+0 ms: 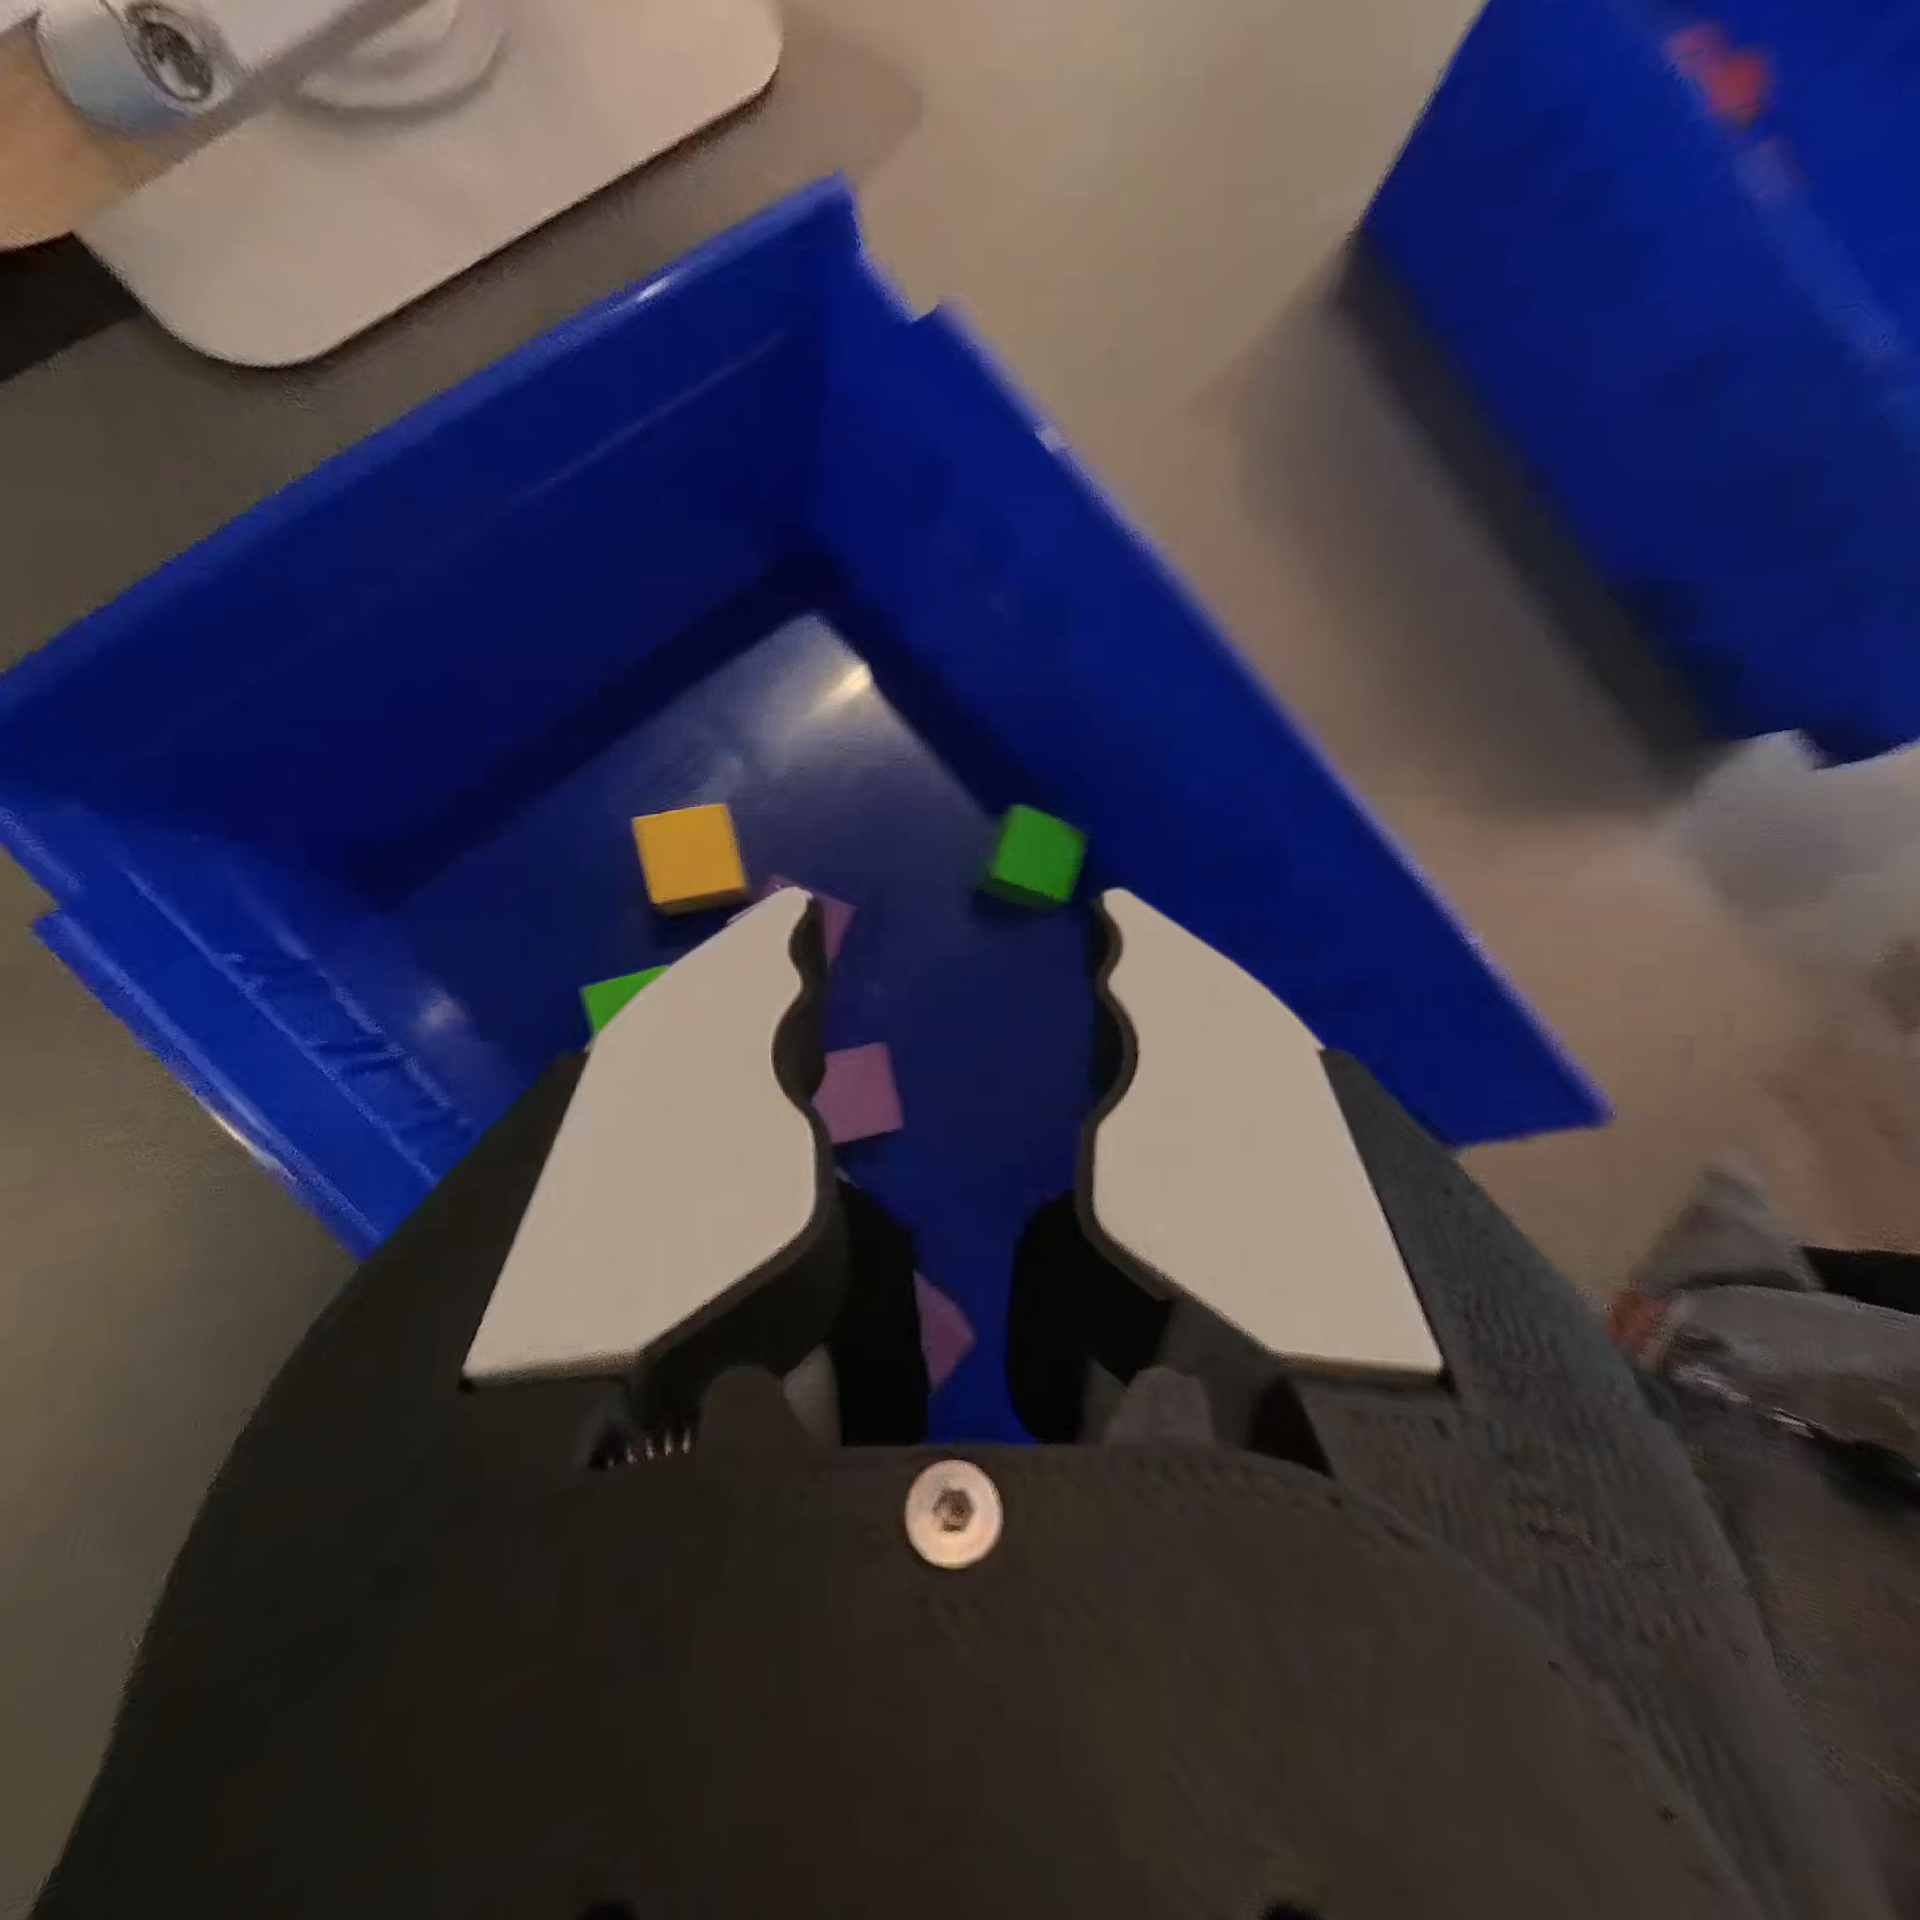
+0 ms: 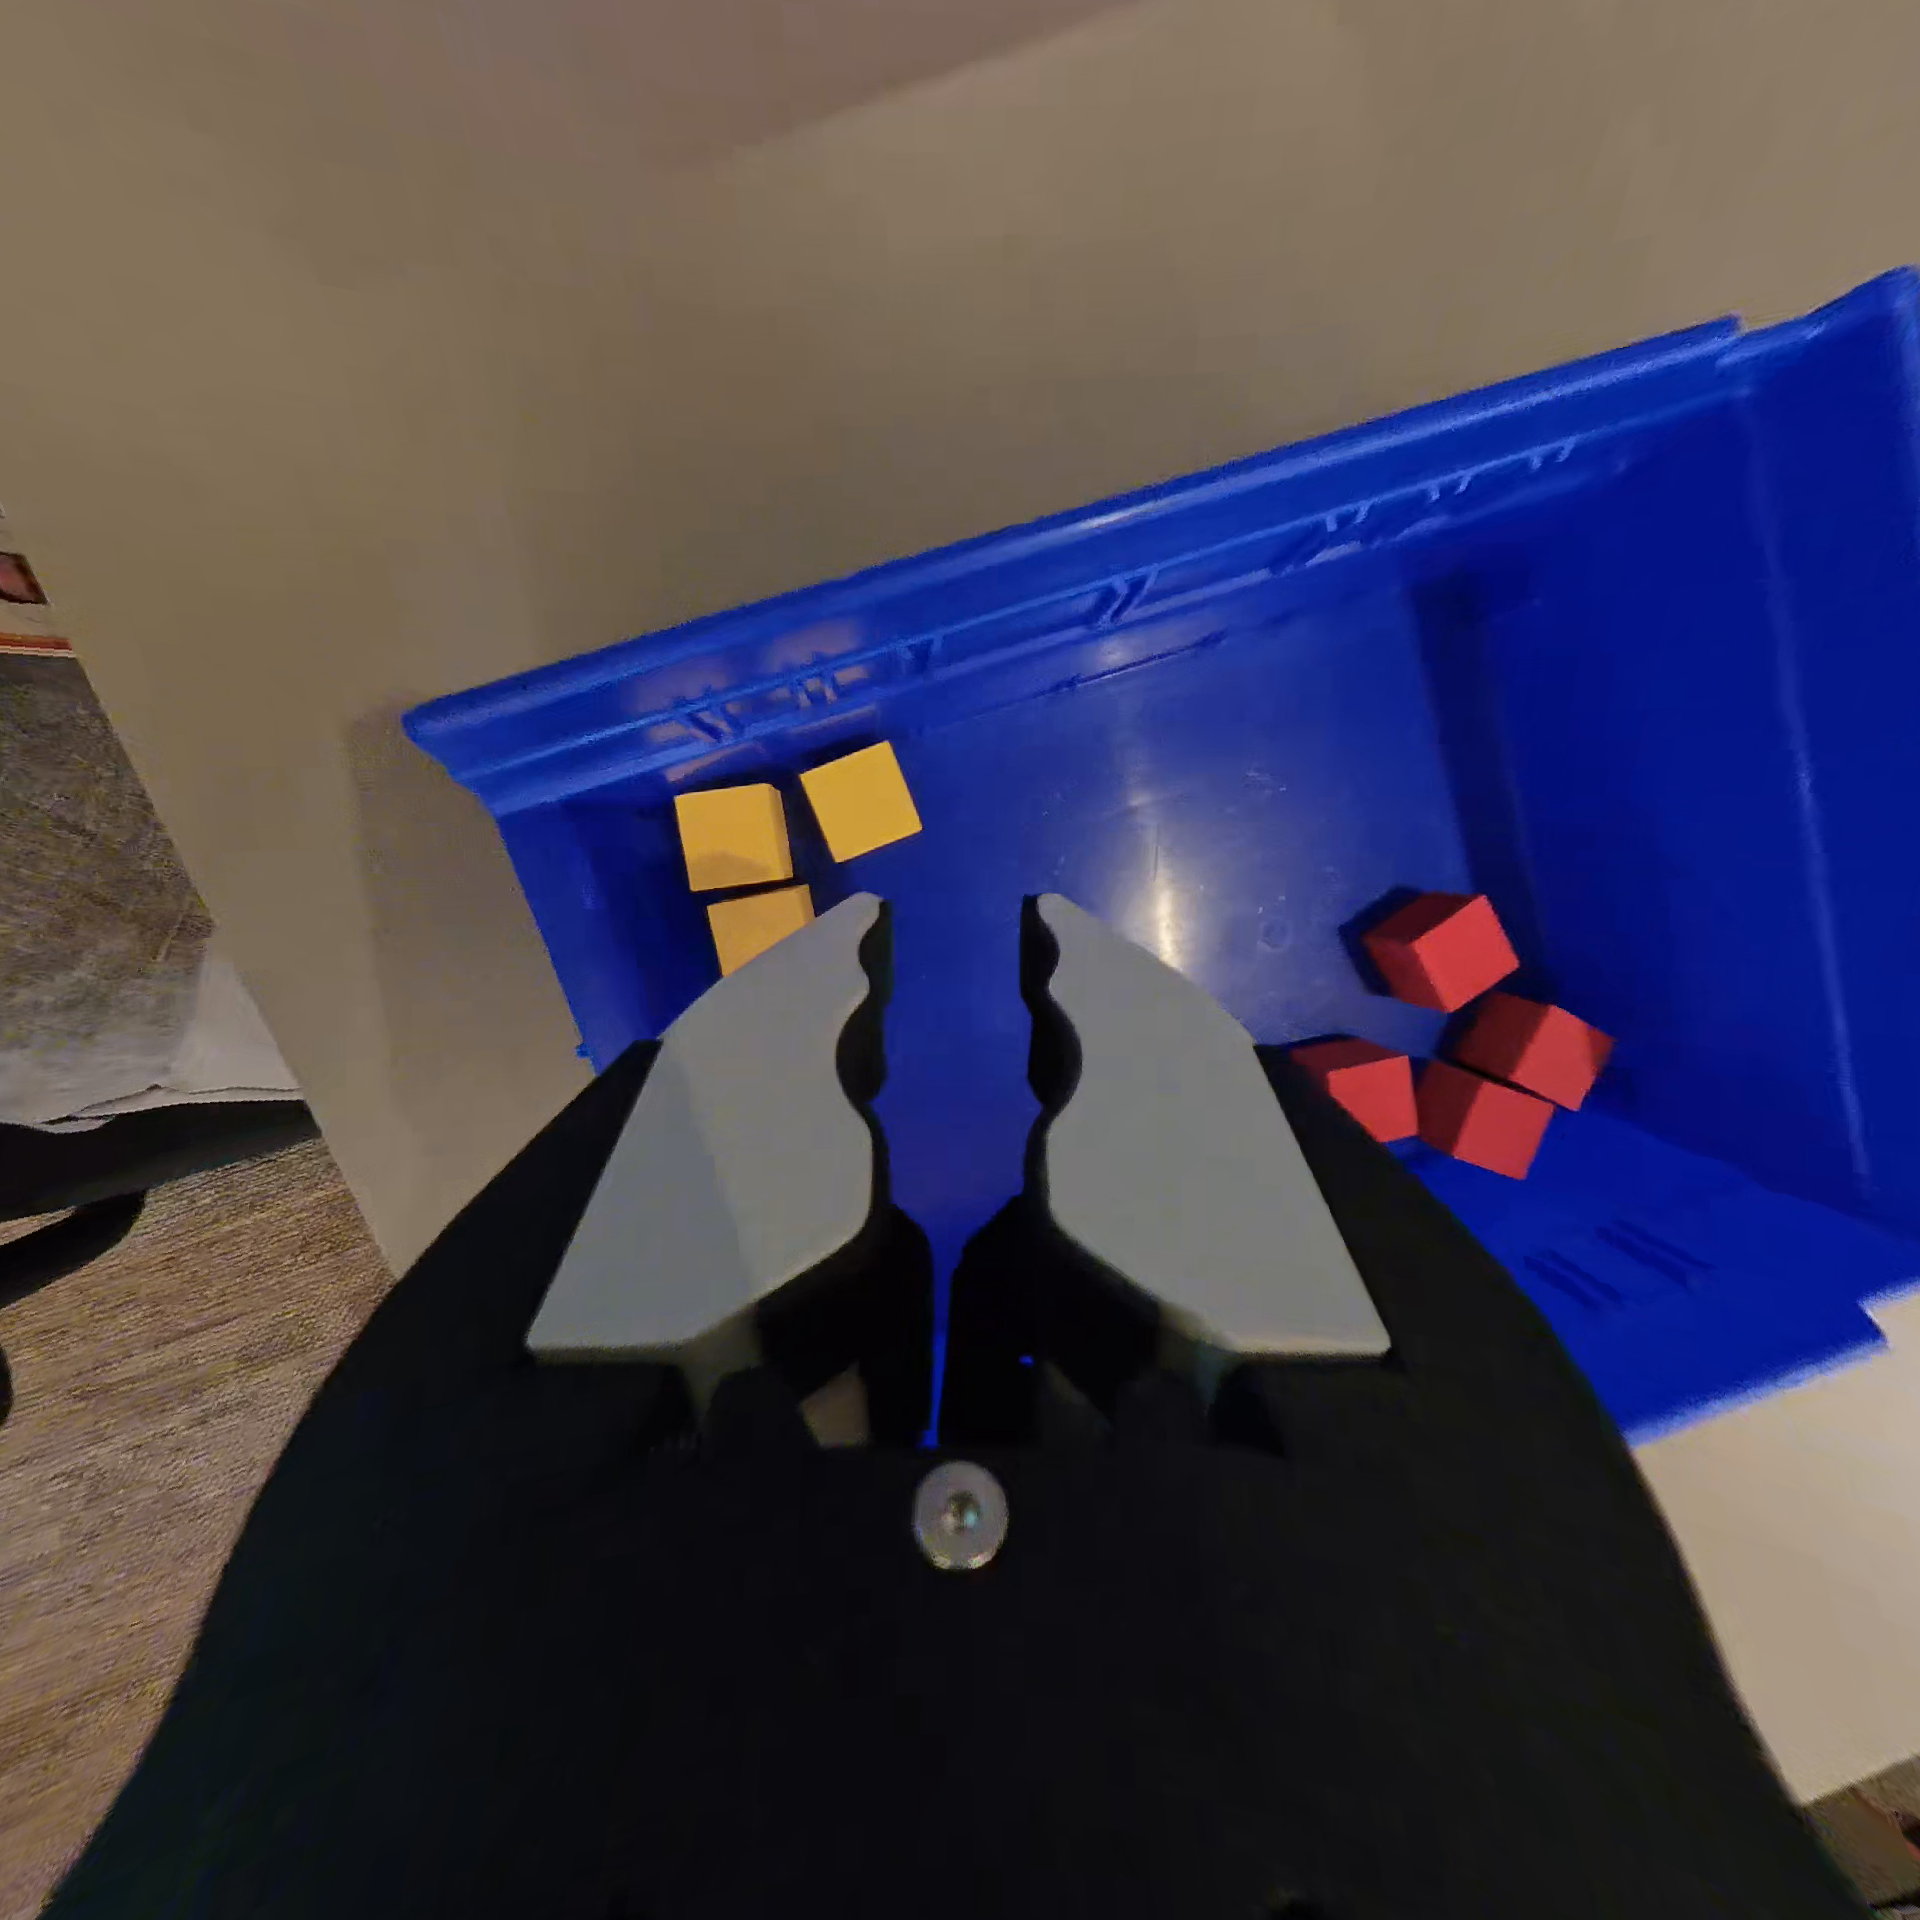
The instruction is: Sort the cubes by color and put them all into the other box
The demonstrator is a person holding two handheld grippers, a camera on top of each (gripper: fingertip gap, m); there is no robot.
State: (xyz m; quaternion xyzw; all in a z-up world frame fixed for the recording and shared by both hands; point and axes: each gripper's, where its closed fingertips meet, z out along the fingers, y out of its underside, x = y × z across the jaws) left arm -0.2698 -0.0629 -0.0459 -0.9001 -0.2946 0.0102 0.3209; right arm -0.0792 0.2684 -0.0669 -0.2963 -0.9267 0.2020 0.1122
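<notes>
Hovering over a blue bin (image 1: pixel 582 582), the left gripper (image 1: pixel 951 914) stood wide open and empty; a purple cube (image 1: pixel 858 1093) lay at frame centre between its fingers. The right gripper (image 2: pixel 954 909) was part-open, empty, above another blue bin (image 2: pixel 1195 831) near yellow cubes (image 2: pixel 732 847). Cubes appeared light, rigid; grasp flat opposing faces.

**Op:** My left gripper (image 1: pixel 951 914) is hanging over the blue bin (image 1: pixel 436 582), pointed down into it. Jaws spread wide, nothing between the grey fingers (image 1: pixel 686 1122). Tips sit above the bin floor, no contact that I can see.

**Eng:** And the right?

**Op:** Right gripper (image 2: pixel 956 909) is also tilted down, over the left part of its own blue bin (image 2: pixel 1143 623). Narrower gap than the left, but still parted and nothing gripped. Black body and the centre screw fill the lower part of both wrist views. Left view is a bit blurred.
</notes>
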